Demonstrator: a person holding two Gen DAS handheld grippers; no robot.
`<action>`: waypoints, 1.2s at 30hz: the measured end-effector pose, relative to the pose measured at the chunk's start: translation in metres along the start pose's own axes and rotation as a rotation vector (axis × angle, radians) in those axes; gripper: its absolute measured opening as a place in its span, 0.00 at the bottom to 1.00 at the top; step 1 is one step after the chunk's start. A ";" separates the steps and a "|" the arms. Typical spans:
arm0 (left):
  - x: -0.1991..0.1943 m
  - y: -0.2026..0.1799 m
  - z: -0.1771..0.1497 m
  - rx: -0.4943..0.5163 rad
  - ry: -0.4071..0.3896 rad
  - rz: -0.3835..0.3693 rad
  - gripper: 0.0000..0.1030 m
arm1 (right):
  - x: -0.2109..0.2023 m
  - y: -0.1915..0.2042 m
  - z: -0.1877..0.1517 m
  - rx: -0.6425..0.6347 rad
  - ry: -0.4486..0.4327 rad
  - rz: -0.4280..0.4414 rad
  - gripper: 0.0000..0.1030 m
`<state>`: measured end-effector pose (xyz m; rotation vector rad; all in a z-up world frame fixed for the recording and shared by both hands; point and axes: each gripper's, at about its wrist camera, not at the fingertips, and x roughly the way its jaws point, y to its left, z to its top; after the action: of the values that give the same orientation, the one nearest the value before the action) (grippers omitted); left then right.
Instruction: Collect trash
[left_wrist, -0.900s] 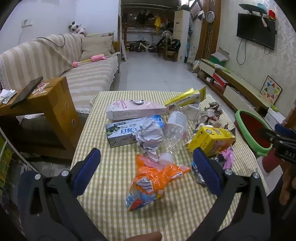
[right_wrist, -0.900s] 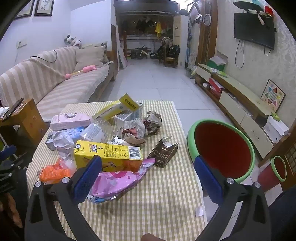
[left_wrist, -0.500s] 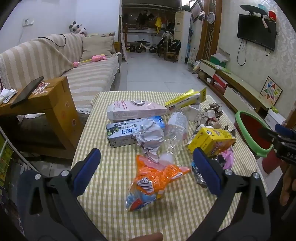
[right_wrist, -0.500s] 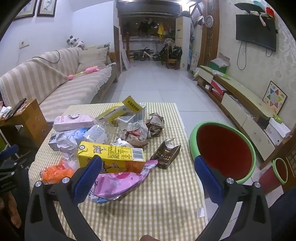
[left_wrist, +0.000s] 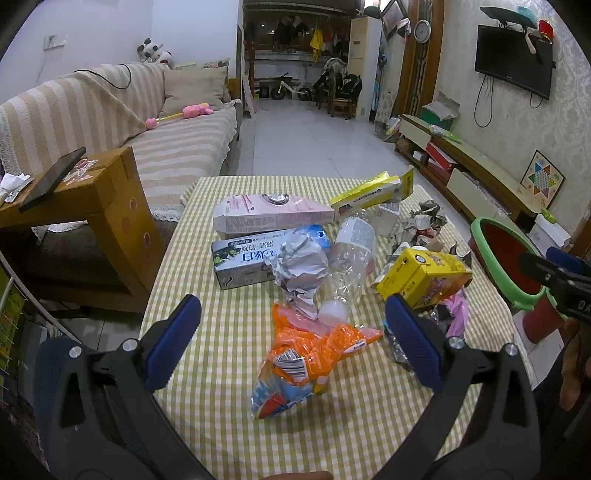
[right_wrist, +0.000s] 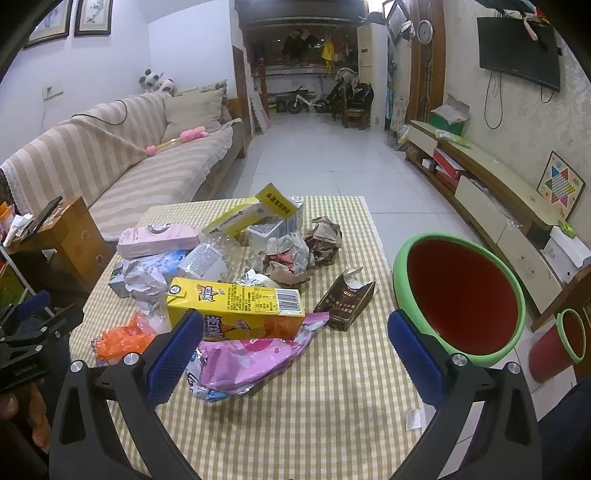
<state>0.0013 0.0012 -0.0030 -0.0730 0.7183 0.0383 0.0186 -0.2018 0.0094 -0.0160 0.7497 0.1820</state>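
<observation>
Trash lies piled on a yellow checked table (left_wrist: 229, 417). An orange snack bag (left_wrist: 303, 363) lies nearest my left gripper (left_wrist: 293, 341), which is open and empty just above the table in front of it. A yellow drink carton (right_wrist: 236, 308), a pink foil bag (right_wrist: 251, 356) and a brown cigarette pack (right_wrist: 345, 304) lie before my right gripper (right_wrist: 295, 350), also open and empty. A red bin with a green rim (right_wrist: 460, 295) stands at the table's right edge. A crushed clear bottle (left_wrist: 351, 254), crumpled foil (left_wrist: 301, 269) and boxes lie further back.
A wooden side table (left_wrist: 92, 206) with a phone stands left of the table, a striped sofa (left_wrist: 166, 147) behind it. A smaller red bin (right_wrist: 557, 343) stands on the floor at right. A low TV cabinet (right_wrist: 491, 192) runs along the right wall.
Both grippers have drifted only slightly; the right wrist view has pulled back and risen a little. Nothing was taken hold of and the trash has not moved.
</observation>
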 end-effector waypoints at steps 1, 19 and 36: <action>0.000 0.000 0.000 0.000 0.000 0.000 0.95 | 0.000 0.000 0.000 -0.002 0.000 -0.001 0.93; 0.002 0.000 -0.001 -0.002 0.004 0.005 0.95 | 0.002 -0.001 -0.003 -0.010 0.003 -0.028 0.93; 0.002 0.001 -0.002 -0.002 0.005 0.004 0.95 | 0.005 -0.001 -0.004 -0.013 0.017 -0.026 0.93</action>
<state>0.0019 0.0017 -0.0060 -0.0739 0.7233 0.0429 0.0195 -0.2020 0.0035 -0.0400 0.7646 0.1623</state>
